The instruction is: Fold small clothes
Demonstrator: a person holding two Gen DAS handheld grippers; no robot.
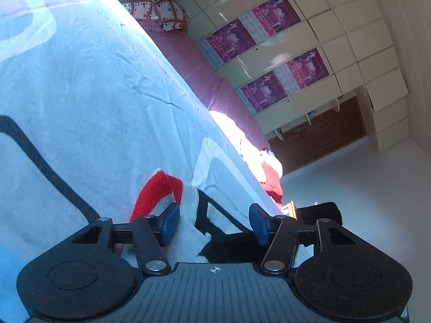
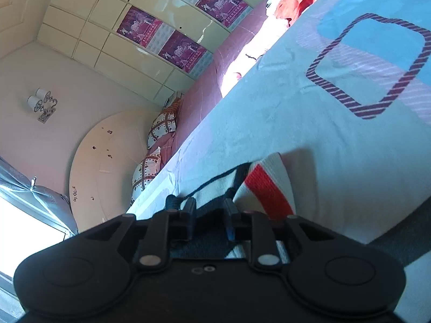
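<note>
A small knit garment (image 1: 194,215), white with red bands and black lines, lies on the pale blue bed sheet (image 1: 94,94). My left gripper (image 1: 212,220) is open, its blue pads (image 1: 169,222) on either side of the garment's edge. In the right wrist view the same garment (image 2: 266,188) shows its red stripe and white cuff. My right gripper (image 2: 208,220) has its jaws close together with dark and white fabric between them, and it appears shut on the garment's edge.
The sheet (image 2: 336,107) has square prints. Patterned pillows (image 2: 161,129) and a pink cover (image 1: 194,62) lie along the far side. A red and white cloth pile (image 1: 269,172) sits at the bed edge. Cream wardrobe doors with purple posters (image 1: 272,53) stand behind.
</note>
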